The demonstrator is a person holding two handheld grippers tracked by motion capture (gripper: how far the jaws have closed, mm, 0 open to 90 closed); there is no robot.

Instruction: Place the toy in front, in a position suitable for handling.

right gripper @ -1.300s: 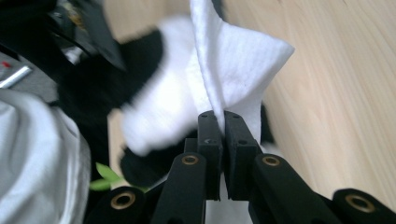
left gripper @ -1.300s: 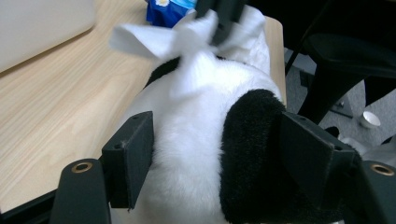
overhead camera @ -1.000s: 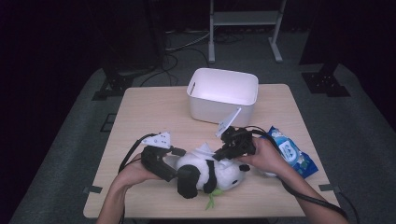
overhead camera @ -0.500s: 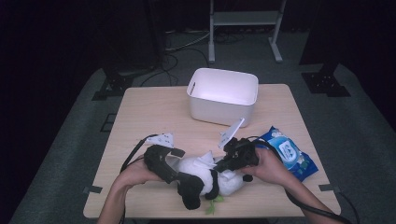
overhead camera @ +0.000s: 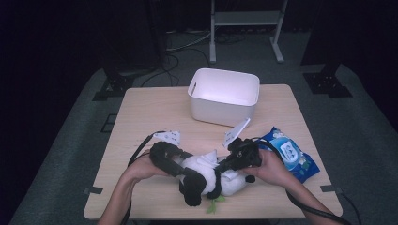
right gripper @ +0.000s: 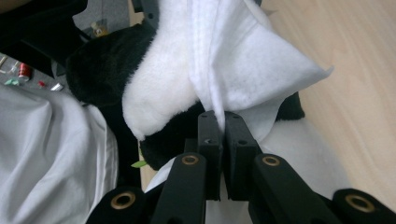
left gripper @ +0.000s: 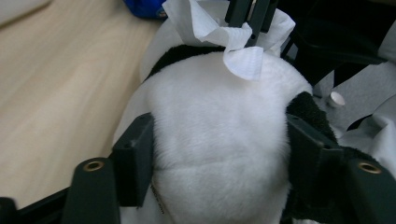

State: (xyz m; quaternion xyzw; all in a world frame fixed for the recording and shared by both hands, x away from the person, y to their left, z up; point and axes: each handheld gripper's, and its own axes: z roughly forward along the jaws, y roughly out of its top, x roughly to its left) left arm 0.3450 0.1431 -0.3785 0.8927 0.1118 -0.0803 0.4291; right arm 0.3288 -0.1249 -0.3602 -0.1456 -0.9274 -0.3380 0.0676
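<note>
High view: one plush panda (overhead camera: pixel 206 176), white with black limbs and a bit of green at its lower edge, lies in the lower middle of the frame on the wooden table (overhead camera: pixel 141 117). Its long axis runs from lower left to upper right. One left gripper (overhead camera: pixel 180 165) comes in from the lower left and clasps the toy; one right gripper (overhead camera: pixel 219 165) comes from the right and pinches one white wipe (overhead camera: pixel 205 161) against the plush. One white bin (overhead camera: pixel 224 96) stands above the middle, and one blue wipes pack (overhead camera: pixel 288 154) lies at the right, just beside the right hand.

Left gripper view: the panda's rounded white body (left gripper: pixel 215 140) sits in the middle of the frame between the two black jaws, whose pads press into its sides; they have just been closing on it. The wipe (left gripper: pixel 224 32) sits at the top middle, held by the other gripper's tips.

Right gripper view: the jaws are pinched together at the lower middle on the wipe (right gripper: pixel 252 65), which fans toward the upper right over the black-and-white fur (right gripper: pixel 159 93).
</note>
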